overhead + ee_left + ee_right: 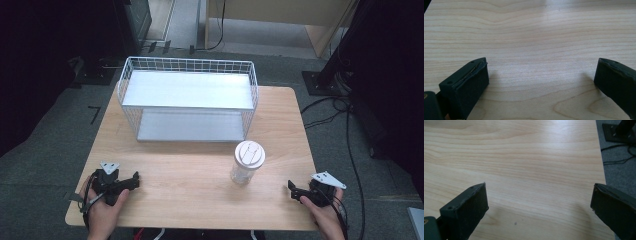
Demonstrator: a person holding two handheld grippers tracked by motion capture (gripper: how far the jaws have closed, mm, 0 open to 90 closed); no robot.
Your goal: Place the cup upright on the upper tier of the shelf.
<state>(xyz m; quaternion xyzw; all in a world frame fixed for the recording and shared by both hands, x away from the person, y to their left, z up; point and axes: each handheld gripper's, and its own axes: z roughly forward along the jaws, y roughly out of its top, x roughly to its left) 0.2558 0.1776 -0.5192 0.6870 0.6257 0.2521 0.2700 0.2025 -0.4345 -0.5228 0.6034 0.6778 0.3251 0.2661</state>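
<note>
At the near edge, two hands rested on the wooden surface [190, 175], each holding a gripper. The left gripper [134, 181] lay near the left corner, its fingers [467, 85] spread wide over bare wood. The right gripper [292, 191] lay near the right corner, fingers [466, 212] likewise apart. Between them, nearer the right, stood a clear cup [247, 162] with a white lid. A wire rack [189, 100] sat at the far side.

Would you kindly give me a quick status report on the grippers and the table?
Left gripper open, right gripper open, both empty. Lidded cup upright before wire shelf. Nothing in the way.
</note>
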